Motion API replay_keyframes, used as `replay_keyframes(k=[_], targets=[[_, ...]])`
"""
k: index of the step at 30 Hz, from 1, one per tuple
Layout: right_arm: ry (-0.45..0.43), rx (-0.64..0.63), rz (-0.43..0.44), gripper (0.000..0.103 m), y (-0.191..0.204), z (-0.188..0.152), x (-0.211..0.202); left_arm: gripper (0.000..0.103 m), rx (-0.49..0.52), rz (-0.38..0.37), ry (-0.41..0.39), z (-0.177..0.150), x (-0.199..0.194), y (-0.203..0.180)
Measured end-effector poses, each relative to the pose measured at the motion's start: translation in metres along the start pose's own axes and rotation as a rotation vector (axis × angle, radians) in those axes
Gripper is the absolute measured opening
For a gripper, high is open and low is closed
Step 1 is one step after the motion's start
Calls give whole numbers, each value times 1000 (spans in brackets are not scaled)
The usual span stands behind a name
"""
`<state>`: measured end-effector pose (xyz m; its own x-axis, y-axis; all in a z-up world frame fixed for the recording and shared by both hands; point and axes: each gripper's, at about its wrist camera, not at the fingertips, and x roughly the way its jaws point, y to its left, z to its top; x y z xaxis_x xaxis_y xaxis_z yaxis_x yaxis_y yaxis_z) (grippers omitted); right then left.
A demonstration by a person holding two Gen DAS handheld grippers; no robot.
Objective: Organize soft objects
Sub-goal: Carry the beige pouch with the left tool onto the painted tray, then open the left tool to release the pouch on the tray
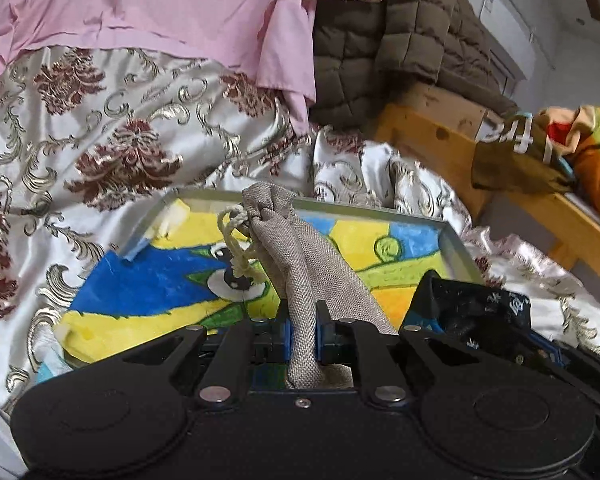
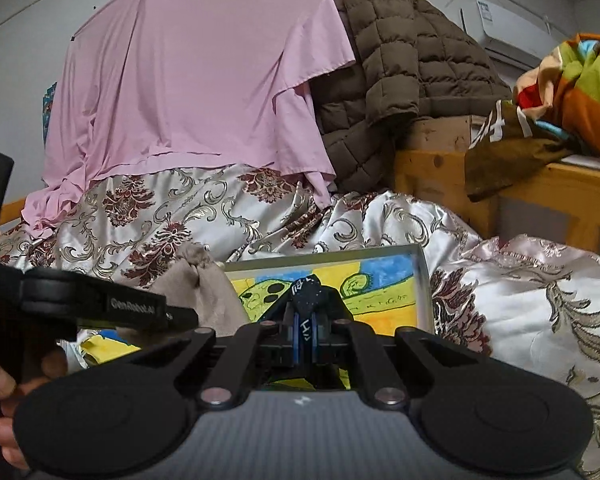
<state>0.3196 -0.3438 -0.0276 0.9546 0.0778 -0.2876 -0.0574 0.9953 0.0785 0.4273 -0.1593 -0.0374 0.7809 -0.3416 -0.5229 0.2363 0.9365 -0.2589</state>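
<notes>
My left gripper [image 1: 303, 330] is shut on a grey burlap drawstring pouch [image 1: 300, 256], which sticks up over a metal tray [image 1: 456, 246] with a bright painted floor. The pouch's cream cord [image 1: 236, 236] dangles at its neck. My right gripper [image 2: 305, 330] is shut on a black cloth with white lettering [image 2: 308, 292], held over the same tray [image 2: 420, 276]. In the left wrist view that black cloth [image 1: 472, 308] shows at the tray's right side. The pouch [image 2: 204, 292] and the left gripper's black body [image 2: 100, 304] appear left in the right wrist view.
The tray lies on a silver and maroon patterned bedspread [image 1: 100, 140]. Behind hang a pink sheet [image 2: 204, 80] and a brown quilted jacket [image 2: 400, 64]. A wooden bed frame [image 2: 540, 192] at the right carries colourful cloth [image 2: 572, 80]. A hand [image 2: 4, 396] shows at lower left.
</notes>
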Motion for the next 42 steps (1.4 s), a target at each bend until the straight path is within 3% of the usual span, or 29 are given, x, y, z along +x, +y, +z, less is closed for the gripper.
replay_keyframes(k=[16, 29, 33, 42], targets=[[113, 47, -33, 7, -10, -10, 21, 14, 33, 38, 134, -7, 25, -6], [145, 54, -42, 11, -12, -13, 24, 18, 45, 65, 165, -8, 26, -9], [158, 34, -57, 22, -11, -15, 25, 22, 51, 99, 162, -9, 24, -10], [162, 14, -84, 52, -13, -14, 18, 49, 75, 160, 132, -8, 8, -17]])
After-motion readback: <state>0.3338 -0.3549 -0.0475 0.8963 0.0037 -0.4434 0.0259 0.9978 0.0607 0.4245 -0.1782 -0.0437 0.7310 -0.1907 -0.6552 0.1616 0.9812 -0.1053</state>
